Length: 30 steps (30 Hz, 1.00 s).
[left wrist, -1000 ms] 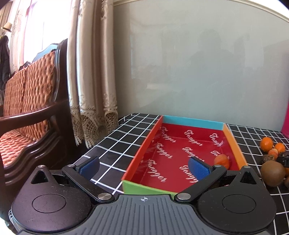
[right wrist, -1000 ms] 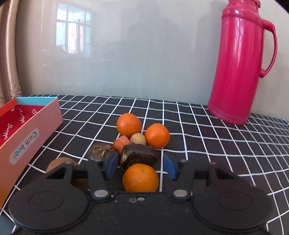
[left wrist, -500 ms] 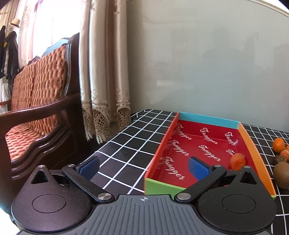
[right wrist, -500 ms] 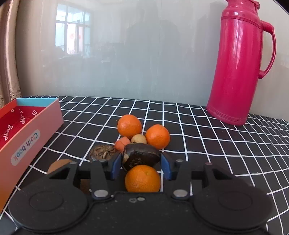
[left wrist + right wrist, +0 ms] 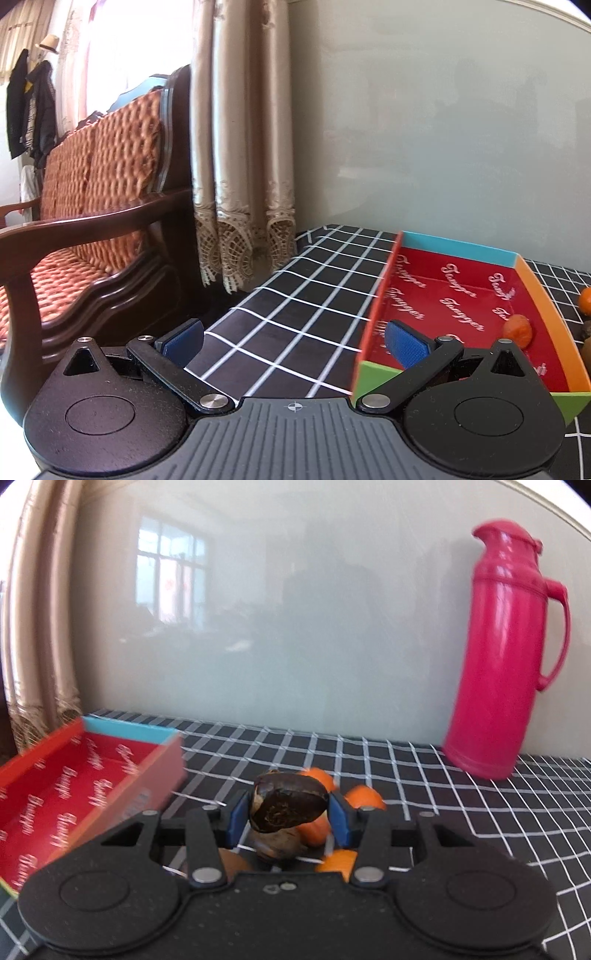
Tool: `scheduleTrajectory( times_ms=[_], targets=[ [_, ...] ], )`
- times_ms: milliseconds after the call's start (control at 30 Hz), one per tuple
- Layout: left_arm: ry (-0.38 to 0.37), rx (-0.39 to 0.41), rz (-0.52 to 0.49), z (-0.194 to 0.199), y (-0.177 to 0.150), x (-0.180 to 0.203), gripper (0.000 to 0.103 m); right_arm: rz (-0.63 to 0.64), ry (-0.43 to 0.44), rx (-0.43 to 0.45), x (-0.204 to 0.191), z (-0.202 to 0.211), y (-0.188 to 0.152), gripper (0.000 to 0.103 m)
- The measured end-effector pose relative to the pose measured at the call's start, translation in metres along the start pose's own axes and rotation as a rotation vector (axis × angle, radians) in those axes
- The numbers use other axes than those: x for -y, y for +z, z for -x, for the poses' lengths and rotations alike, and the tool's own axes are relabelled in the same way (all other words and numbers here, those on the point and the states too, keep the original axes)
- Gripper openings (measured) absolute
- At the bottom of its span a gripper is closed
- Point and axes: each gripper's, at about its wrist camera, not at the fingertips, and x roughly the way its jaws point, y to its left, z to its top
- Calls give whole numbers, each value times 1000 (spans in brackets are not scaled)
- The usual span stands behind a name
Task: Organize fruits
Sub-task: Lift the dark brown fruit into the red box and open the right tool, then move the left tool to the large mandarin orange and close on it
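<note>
My right gripper (image 5: 288, 818) is shut on a dark brown, rough-skinned fruit (image 5: 288, 805) and holds it above the table. Below and behind it lies the fruit pile, with oranges (image 5: 364, 799) partly hidden by the fingers. The open box with a red printed lining (image 5: 159, 775) lies to the left. In the left wrist view my left gripper (image 5: 295, 345) is open and holds nothing, over the checked cloth just left of the box (image 5: 458, 247). One small orange fruit (image 5: 519, 328) lies inside the box by its right wall.
A tall pink thermos (image 5: 506, 657) stands at the back right against the wall. The table's left edge meets a curtain (image 5: 243, 184) and a wooden armchair with orange cushions (image 5: 92, 192). An orange (image 5: 585, 301) shows at the far right beyond the box.
My right gripper has risen with the dark fruit off the pile and swung so more of the box shows. The left gripper has drifted left, still open.
</note>
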Motion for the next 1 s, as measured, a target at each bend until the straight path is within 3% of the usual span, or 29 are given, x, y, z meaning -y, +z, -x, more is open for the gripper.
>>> scheduleTrajectory(
  times_ms=[200, 367, 600, 700, 733, 767, 900, 1000],
  targets=[
    [-11, 5, 2, 0, -2, -13, 103, 35, 111, 55, -36, 11, 6, 45],
    [4, 40, 44, 8, 0, -24, 103, 78, 197, 60, -72, 15, 4, 45],
    [29, 27, 49, 5, -2, -36, 103, 124, 268, 40, -105, 14, -1, 45],
    [30, 23, 54, 4, -2, -39, 103, 161, 250, 35, -115, 12, -6, 56],
    [30, 22, 56, 5, -2, -39, 103, 157, 241, 45, -114, 14, -7, 69],
    [26, 21, 58, 5, -2, -38, 103, 150, 235, 58, -112, 18, -7, 73],
    [-9, 31, 65, 9, 0, -31, 103, 117, 182, 128, -89, 32, -1, 74],
    [-50, 28, 73, 12, 1, -23, 103, 68, 95, 163, -57, 38, 2, 82]
  ],
)
